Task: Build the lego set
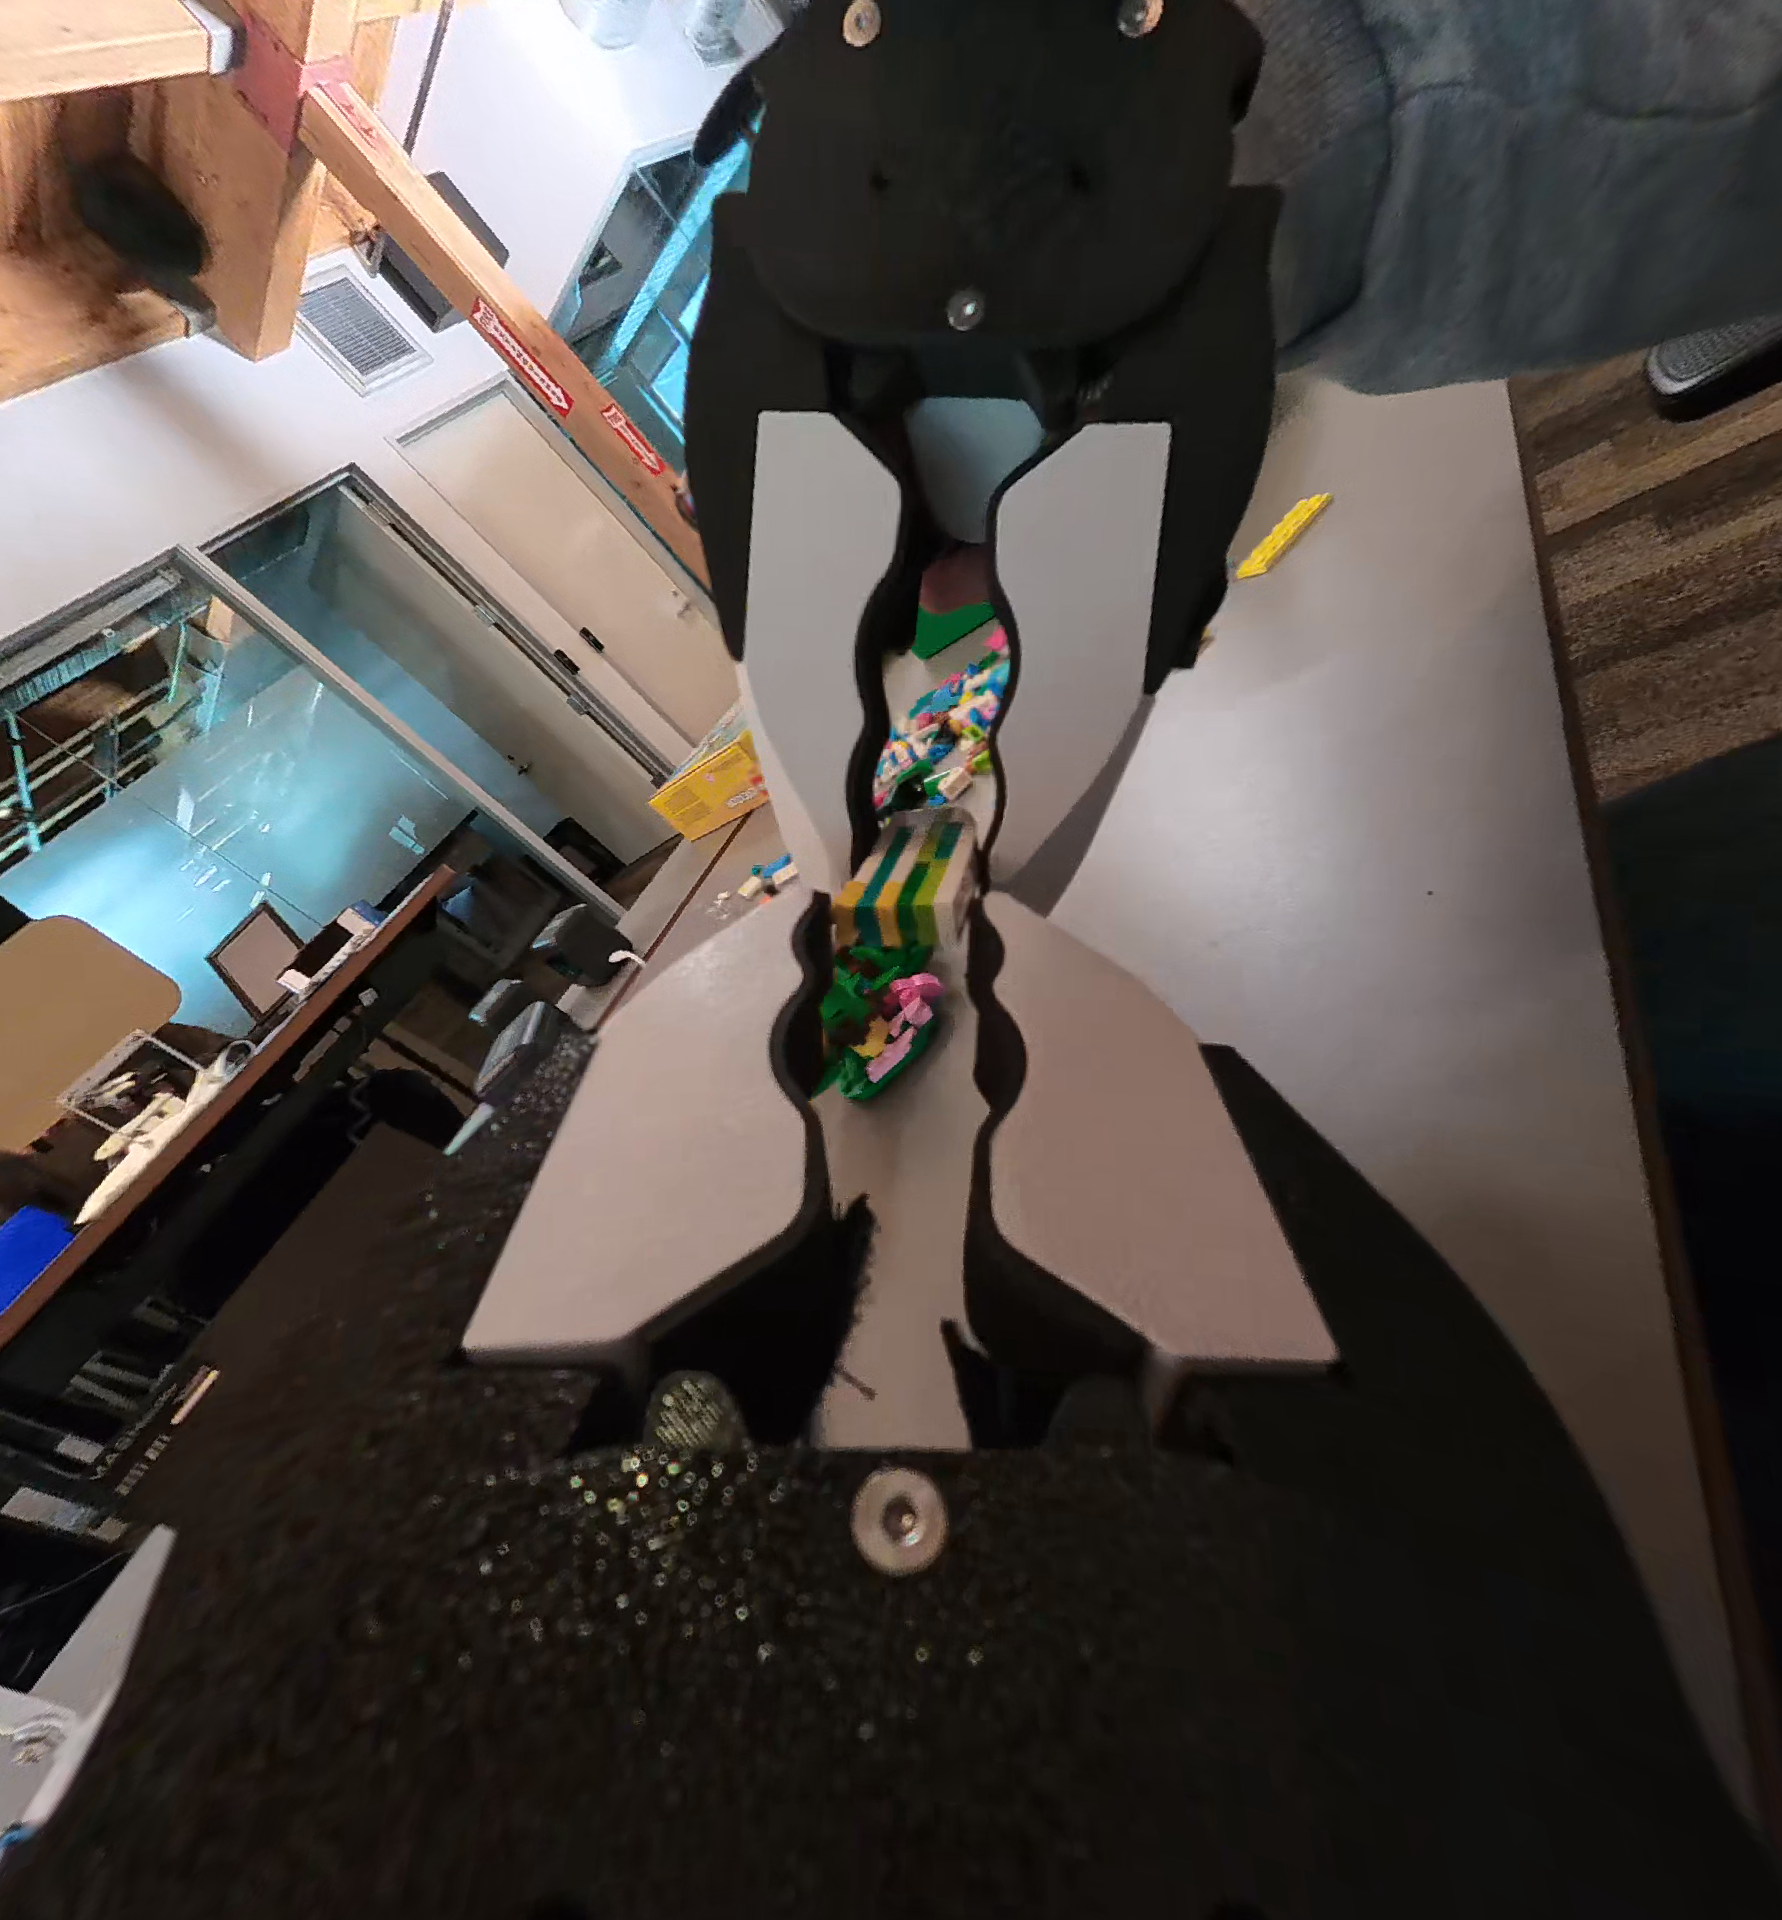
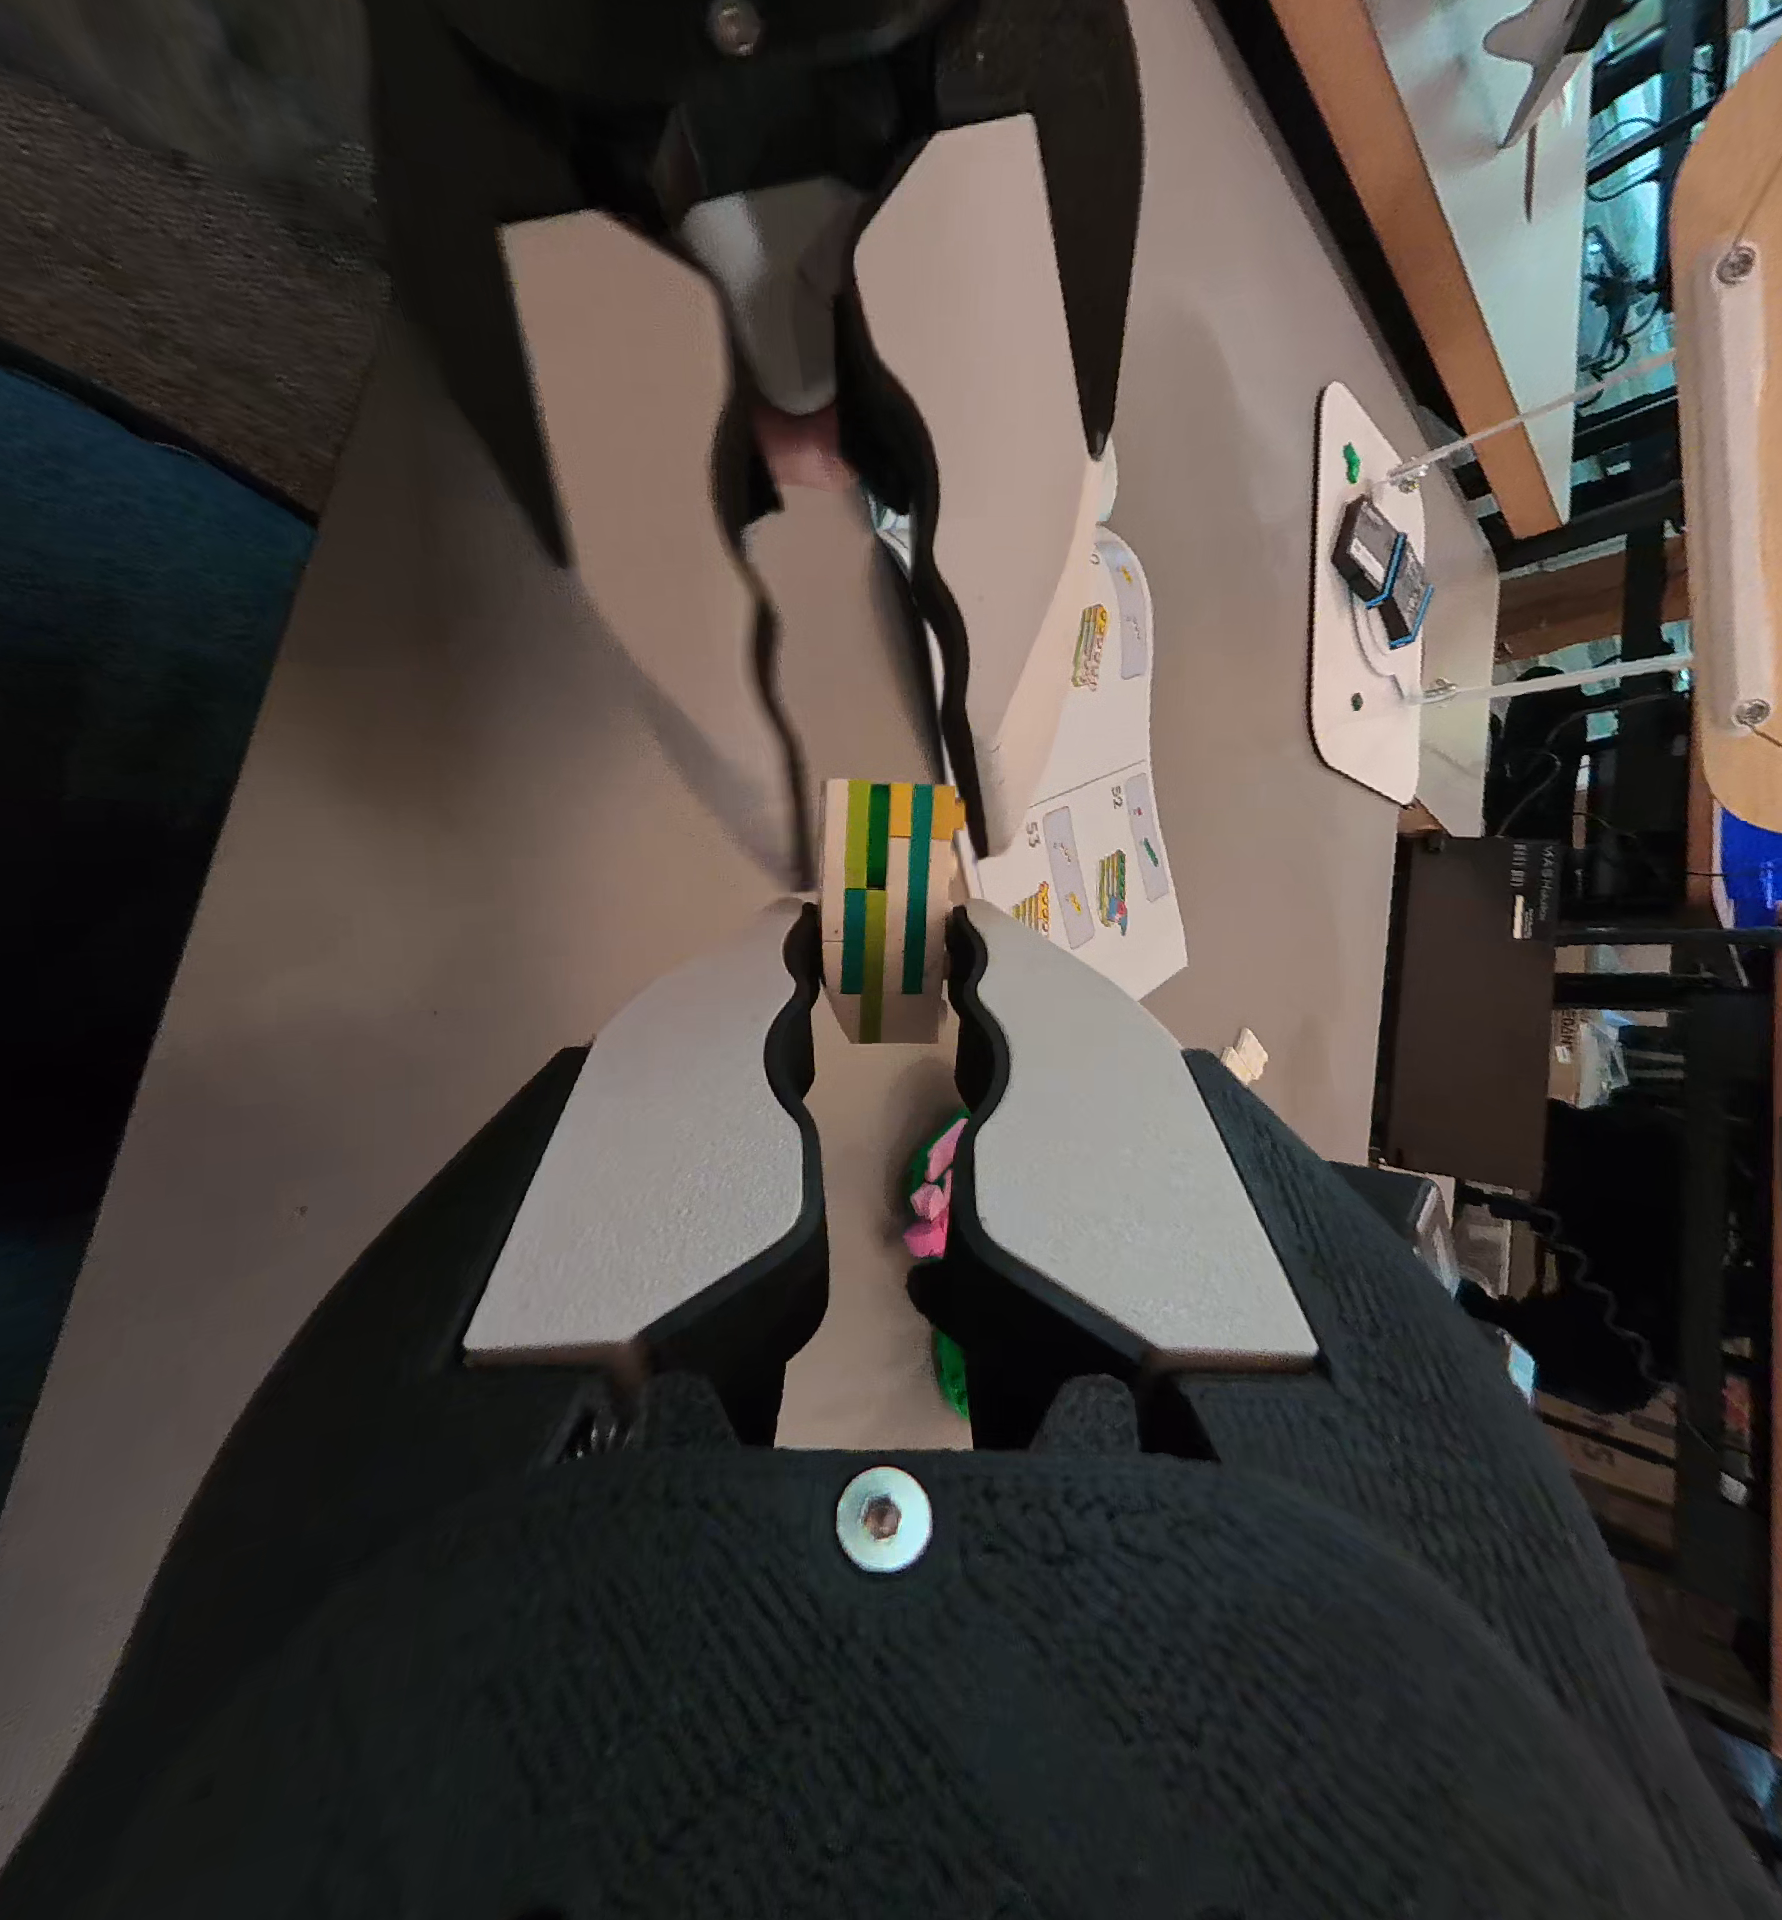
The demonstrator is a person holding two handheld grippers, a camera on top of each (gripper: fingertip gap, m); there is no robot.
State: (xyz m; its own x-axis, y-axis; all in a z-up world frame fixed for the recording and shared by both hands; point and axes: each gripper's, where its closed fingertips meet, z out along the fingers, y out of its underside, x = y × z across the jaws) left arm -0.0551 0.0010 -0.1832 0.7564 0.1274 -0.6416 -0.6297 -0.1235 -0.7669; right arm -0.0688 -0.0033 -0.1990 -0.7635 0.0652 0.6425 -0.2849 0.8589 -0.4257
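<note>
A striped brick block [image 2: 882, 914], white with green, teal and yellow layers, is held above the grey table [image 1: 1282, 935]. My right gripper [image 2: 882, 930] is shut on it, with both pads pressed on its sides. It faces my left gripper and shows at the top of the left wrist view [image 1: 923, 831]. My left gripper [image 1: 902, 914] stands around the block's [image 1: 902, 883] other end. In the right wrist view it [image 2: 882, 847] is blurred, with a sliver of space between one pad and the block. A green and pink flower build [image 1: 882, 1023] lies on the table under the fingers.
A pile of loose coloured bricks [image 1: 944, 727] and a green baseplate [image 1: 954, 629] lie beyond. A yellow box [image 1: 710, 795] stands at the table's far edge and a yellow plate [image 1: 1282, 535] to the right. An open instruction booklet [image 2: 1095, 862] and a white stand [image 2: 1375, 582] are to the right. Left and right tips are no more than a few centimetres apart.
</note>
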